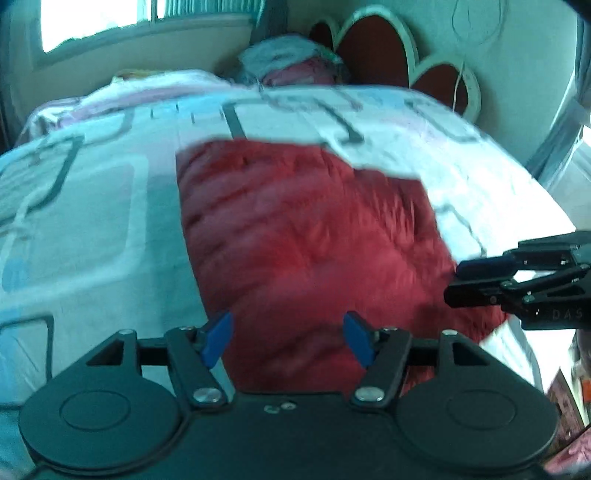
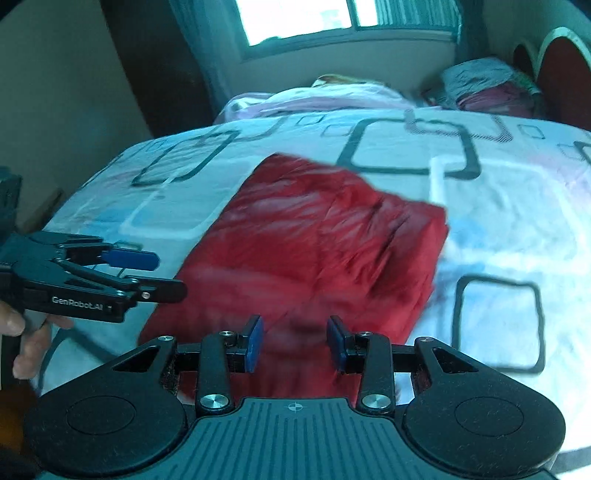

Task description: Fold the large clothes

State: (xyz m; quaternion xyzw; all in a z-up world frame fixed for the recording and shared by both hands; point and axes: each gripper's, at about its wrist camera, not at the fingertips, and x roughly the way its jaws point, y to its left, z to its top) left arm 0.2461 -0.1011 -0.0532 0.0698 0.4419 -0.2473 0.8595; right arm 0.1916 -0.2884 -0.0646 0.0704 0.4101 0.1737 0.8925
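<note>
A red puffy garment (image 1: 303, 236) lies folded into a thick block on the patterned bedspread (image 1: 92, 221). In the right wrist view the same garment (image 2: 314, 243) reaches from the bed's middle toward me. My left gripper (image 1: 288, 334) hovers over its near edge, open, blue pads apart with nothing pinched. From the right wrist view the left gripper (image 2: 168, 275) enters at the left, beside the garment's left side. My right gripper (image 2: 295, 343) is open above the near end of the garment. It also shows in the left wrist view, where the right gripper (image 1: 454, 282) sits at the garment's right edge.
A pile of crumpled clothes (image 2: 484, 88) and a pink blanket (image 2: 325, 98) lie at the far end of the bed. A red headboard (image 1: 373, 48) with white trim stands behind, a window (image 2: 295, 18) beyond. A person's hand (image 2: 26, 343) grips the left tool.
</note>
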